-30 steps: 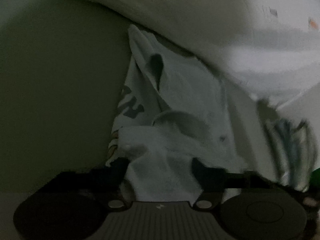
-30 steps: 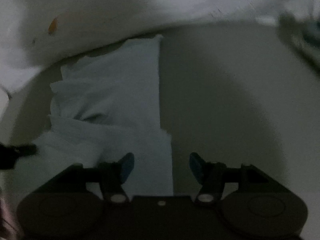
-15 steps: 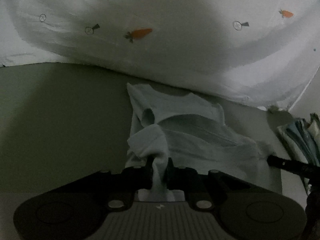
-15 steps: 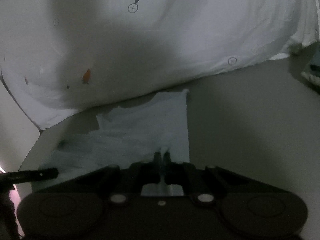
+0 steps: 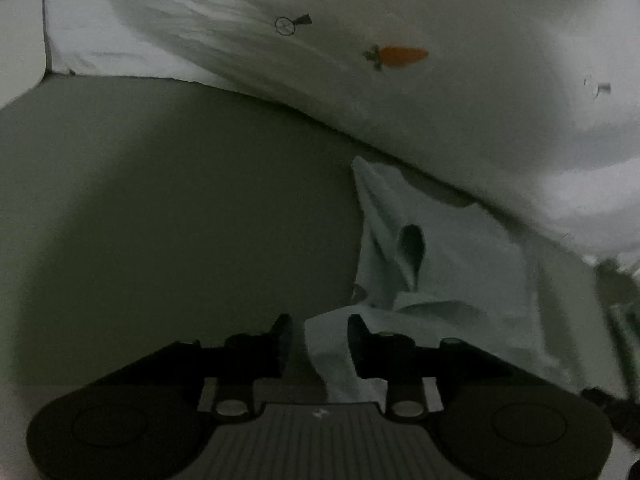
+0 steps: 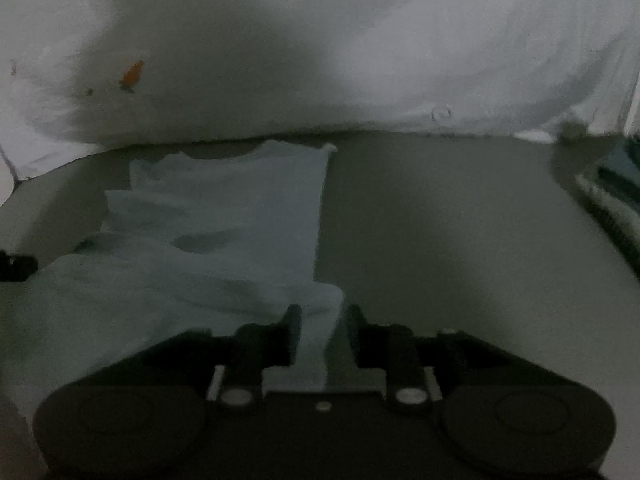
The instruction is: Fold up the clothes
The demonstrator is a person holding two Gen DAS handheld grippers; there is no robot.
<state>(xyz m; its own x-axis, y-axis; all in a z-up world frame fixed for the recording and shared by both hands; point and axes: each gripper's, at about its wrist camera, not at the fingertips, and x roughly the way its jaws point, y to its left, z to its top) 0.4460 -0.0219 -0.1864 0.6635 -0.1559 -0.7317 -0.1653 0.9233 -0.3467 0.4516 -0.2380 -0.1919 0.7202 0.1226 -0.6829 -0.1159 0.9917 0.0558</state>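
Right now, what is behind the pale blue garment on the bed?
Behind the pale blue garment lies a white carrot-print duvet, bunched along its far edge on the grey-green sheet. Whether the garment's top edge runs under the duvet is hidden.

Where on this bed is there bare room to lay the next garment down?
Free: the grey-green sheet left of the pale blue shirt, below the carrot-print duvet, and the stretch between the shirt and the striped clothes. Crowded along the duvet's edge.
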